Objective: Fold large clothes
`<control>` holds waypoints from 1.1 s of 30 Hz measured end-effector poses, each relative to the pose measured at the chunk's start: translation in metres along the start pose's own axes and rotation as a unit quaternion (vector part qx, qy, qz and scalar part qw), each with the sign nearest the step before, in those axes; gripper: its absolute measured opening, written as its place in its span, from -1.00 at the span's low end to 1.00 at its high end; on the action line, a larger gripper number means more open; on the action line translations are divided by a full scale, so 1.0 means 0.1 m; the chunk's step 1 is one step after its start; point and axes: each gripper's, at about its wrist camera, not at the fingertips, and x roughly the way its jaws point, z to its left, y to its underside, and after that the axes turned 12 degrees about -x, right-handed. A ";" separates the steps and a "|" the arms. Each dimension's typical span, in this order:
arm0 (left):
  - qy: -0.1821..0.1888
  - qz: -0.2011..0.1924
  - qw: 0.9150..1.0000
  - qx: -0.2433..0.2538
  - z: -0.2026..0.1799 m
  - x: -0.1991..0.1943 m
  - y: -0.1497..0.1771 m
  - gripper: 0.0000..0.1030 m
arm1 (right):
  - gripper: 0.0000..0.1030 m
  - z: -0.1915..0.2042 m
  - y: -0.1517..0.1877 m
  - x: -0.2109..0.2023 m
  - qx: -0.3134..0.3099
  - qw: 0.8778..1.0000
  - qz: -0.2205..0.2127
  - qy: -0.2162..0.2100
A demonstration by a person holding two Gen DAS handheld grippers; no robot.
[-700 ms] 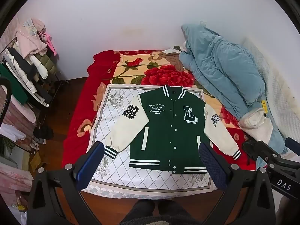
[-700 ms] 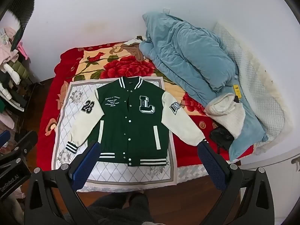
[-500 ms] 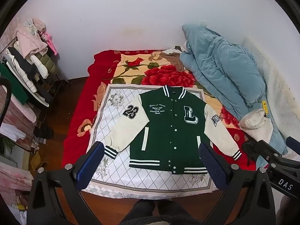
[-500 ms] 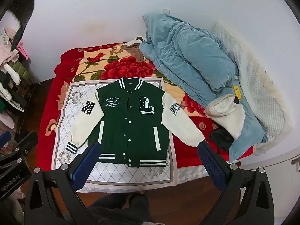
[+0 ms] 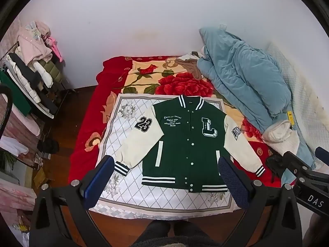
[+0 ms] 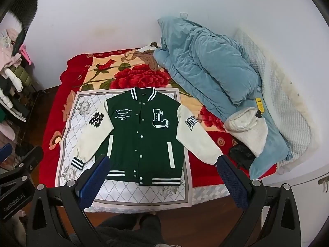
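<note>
Jacket (image 5: 185,144) unfolded, green body, cream sleeves outspread

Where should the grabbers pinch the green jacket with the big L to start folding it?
Probably the striped cuffs. The jacket lies flat, snapped shut, sleeves angled outward. Left gripper comes from the bed's near edge for the "23" sleeve cuff; right gripper takes the other sleeve's end.

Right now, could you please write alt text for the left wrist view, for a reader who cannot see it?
A green varsity jacket with cream sleeves lies flat, face up and snapped shut, on a white patterned cloth on a bed with a red rose blanket. The open left tongs frame it from above, touching nothing; a blue duvet is heaped at right.
</note>
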 end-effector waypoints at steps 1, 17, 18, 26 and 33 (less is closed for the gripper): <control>0.000 0.000 1.000 -0.001 0.00 0.00 0.00 1.00 | 1.00 0.00 -0.01 0.00 0.000 1.000 0.000 0.000; -0.002 -0.003 1.000 0.002 -0.03 -0.04 0.01 1.00 | 1.00 0.04 -0.03 -0.04 -0.001 1.000 -0.001 0.001; -0.002 -0.002 1.000 0.003 -0.03 -0.03 0.01 1.00 | 1.00 0.03 -0.03 -0.03 -0.001 1.000 -0.001 0.001; -0.003 -0.003 1.000 0.002 -0.05 -0.04 0.00 1.00 | 1.00 0.02 -0.03 -0.04 -0.002 1.000 -0.002 0.000; -0.001 -0.003 1.000 0.002 -0.05 -0.04 -0.02 1.00 | 1.00 0.02 -0.03 -0.04 0.000 1.000 -0.002 -0.001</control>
